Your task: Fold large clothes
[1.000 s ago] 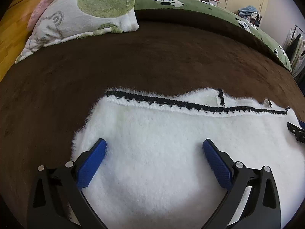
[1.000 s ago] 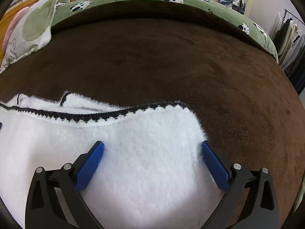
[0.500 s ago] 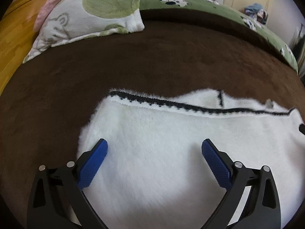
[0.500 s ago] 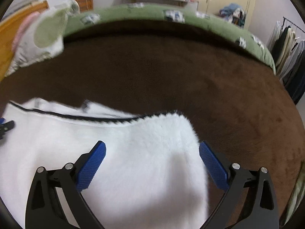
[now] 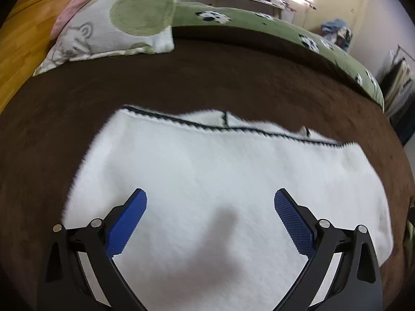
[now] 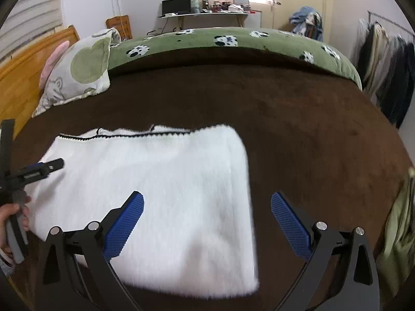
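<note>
Item 1, far left: wooden headboard (image 6: 18, 77), orange-brown, at the bed's edge.

Item 2: pillow (image 5: 116, 23), white with green patches, lying at the head of the brown blanket (image 5: 233, 77), well apart from the garment.

Item 3: my left gripper (image 5: 210, 197), jaws spread wide, blue pads (image 5: 127, 223) clear of each other, nothing between them. It hangs over the near part of the garment; from the right wrist view its tip shows at the garment's left edge, with my hand (image 6: 10, 217) on the handle.

Item 4: white fluffy garment (image 6: 155, 186), folded into a rectangle, flat on the brown blanket, black trim (image 5: 202, 124) running along its far edge.

Item 5: my right gripper (image 6: 207, 199), likewise wide open and empty, over the garment's right edge; one pad above the fabric, the other above the blanket.

Item 6: green blanket (image 6: 233, 39) with panda print, along the bed's far side.

Item 7, far right: hanging clothes (image 6: 384, 59), dark and pale, on a rail.
</note>
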`<state>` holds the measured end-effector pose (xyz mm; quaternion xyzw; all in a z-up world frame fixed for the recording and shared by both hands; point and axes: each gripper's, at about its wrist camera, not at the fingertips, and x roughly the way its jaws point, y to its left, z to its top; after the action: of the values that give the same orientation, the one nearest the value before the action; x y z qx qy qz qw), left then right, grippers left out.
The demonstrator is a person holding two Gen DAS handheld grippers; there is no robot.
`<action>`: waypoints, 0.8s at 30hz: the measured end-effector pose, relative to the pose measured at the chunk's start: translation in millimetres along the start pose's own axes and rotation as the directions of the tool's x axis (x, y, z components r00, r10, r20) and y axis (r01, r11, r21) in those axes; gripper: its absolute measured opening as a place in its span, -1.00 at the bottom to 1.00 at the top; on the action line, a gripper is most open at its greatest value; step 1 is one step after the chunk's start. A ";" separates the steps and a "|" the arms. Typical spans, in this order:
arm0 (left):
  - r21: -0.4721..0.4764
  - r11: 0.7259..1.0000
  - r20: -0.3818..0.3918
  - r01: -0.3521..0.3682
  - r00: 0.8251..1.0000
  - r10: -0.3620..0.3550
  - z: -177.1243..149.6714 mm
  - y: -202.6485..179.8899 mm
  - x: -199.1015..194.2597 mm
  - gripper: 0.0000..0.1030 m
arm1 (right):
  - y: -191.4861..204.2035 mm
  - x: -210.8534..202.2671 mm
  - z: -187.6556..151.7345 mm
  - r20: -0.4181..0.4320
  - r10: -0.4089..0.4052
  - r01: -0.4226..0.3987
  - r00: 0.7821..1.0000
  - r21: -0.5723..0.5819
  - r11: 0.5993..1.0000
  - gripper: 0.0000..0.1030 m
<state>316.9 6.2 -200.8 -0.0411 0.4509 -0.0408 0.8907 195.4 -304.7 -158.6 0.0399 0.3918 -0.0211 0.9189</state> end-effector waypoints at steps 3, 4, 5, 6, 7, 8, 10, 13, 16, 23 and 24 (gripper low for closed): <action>0.072 0.997 -0.019 -0.014 1.000 0.016 -10.6 -18.4 8.8 0.87 | -7.7 -3.3 -18.1 -0.014 0.017 -0.016 1.000 0.046 0.999 0.89; 0.086 0.996 -0.027 -0.019 0.999 0.022 -13.6 -21.4 13.1 0.87 | -10.9 -4.6 -25.6 -0.018 0.024 -0.023 1.000 0.061 0.998 0.89; 0.101 0.994 -0.025 -0.038 0.999 0.041 -17.0 -25.2 16.8 0.87 | -14.1 -5.9 -33.9 -0.020 0.027 -0.025 0.999 0.083 0.996 0.89; 0.112 0.992 -0.012 -0.051 0.999 0.052 -22.0 -27.7 20.6 0.88 | -16.5 -6.3 -39.6 -0.024 0.031 -0.029 0.999 0.100 0.995 0.89; 0.118 0.991 -0.007 -0.056 0.998 0.057 -25.5 -28.3 24.2 0.89 | -18.6 -6.9 -46.2 -0.031 0.038 -0.035 0.999 0.118 0.992 0.89; 0.118 0.991 -0.008 -0.056 0.998 0.058 -28.7 -28.1 28.1 0.89 | -20.7 -8.1 -53.6 -0.033 0.046 -0.041 0.998 0.141 0.989 0.89; 0.106 0.993 0.011 -0.045 0.999 0.044 -33.3 -24.5 30.8 0.89 | -25.2 -11.6 -66.6 -0.029 0.080 -0.073 0.996 0.191 0.979 0.89; 0.114 0.992 0.031 -0.057 0.998 0.054 -36.2 -26.4 32.3 0.90 | -29.6 -15.9 -87.8 -0.012 0.161 -0.151 0.987 0.288 0.946 0.89; 0.111 0.992 0.044 -0.054 0.998 0.049 -38.2 -26.5 32.4 0.90 | -35.0 -13.9 -106.7 0.009 0.239 -0.221 0.971 0.411 0.884 0.89; 0.113 0.992 0.045 -0.051 0.998 0.046 -37.4 -25.8 33.0 0.90 | -42.7 13.3 -120.5 0.058 0.338 -0.310 0.939 0.562 0.767 0.89; 0.113 0.992 0.045 -0.051 0.998 0.046 -37.5 -25.9 33.1 0.90 | -43.4 19.2 -117.8 0.064 0.340 -0.313 0.938 0.575 0.756 0.89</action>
<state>305.3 -24.5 -246.5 0.0199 0.4295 -0.0440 0.9018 121.0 -337.5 -256.2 0.3845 0.3740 0.0228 0.8437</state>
